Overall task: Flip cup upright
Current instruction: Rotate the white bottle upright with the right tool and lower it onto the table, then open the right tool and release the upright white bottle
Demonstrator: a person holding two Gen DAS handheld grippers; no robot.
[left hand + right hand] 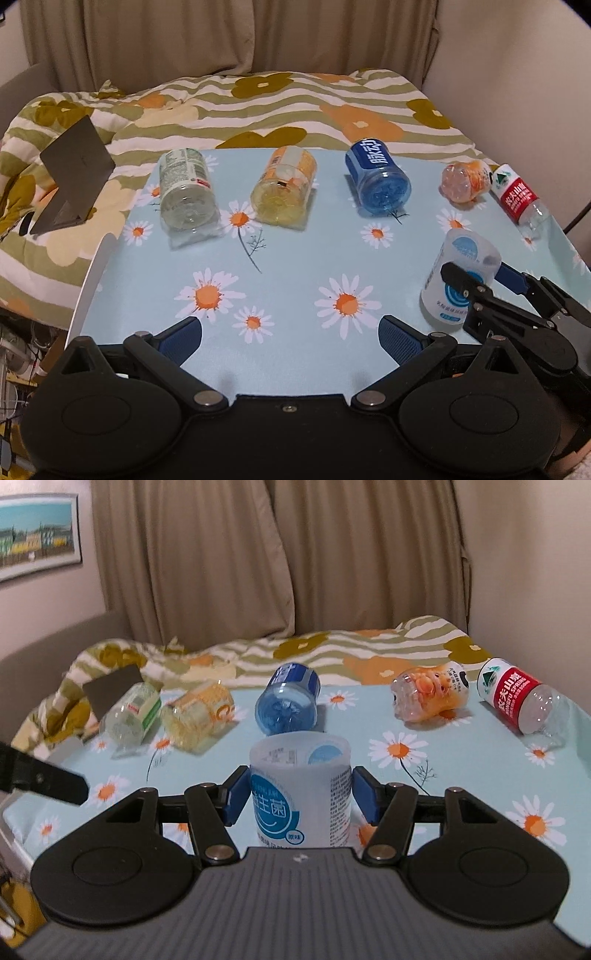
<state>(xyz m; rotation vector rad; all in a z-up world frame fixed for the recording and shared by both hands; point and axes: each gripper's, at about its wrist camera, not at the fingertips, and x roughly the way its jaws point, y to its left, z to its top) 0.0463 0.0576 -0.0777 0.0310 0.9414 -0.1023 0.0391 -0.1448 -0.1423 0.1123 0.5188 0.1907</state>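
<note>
A white cup (301,786) with a blue swirl label stands upright between the blue pads of my right gripper (299,797); a small gap shows on each side of it. In the left wrist view the same cup (458,273) stands at the right of the table with the right gripper (476,273) around it. My left gripper (290,338) is open and empty, low over the table's near edge.
Several cut bottles lie on their sides along the far edge of the daisy-print table (295,258): clear-green (184,192), yellow (284,188), blue (376,181), orange (465,181), red-labelled (517,195). A grey stand (74,177) sits on the bedding at left.
</note>
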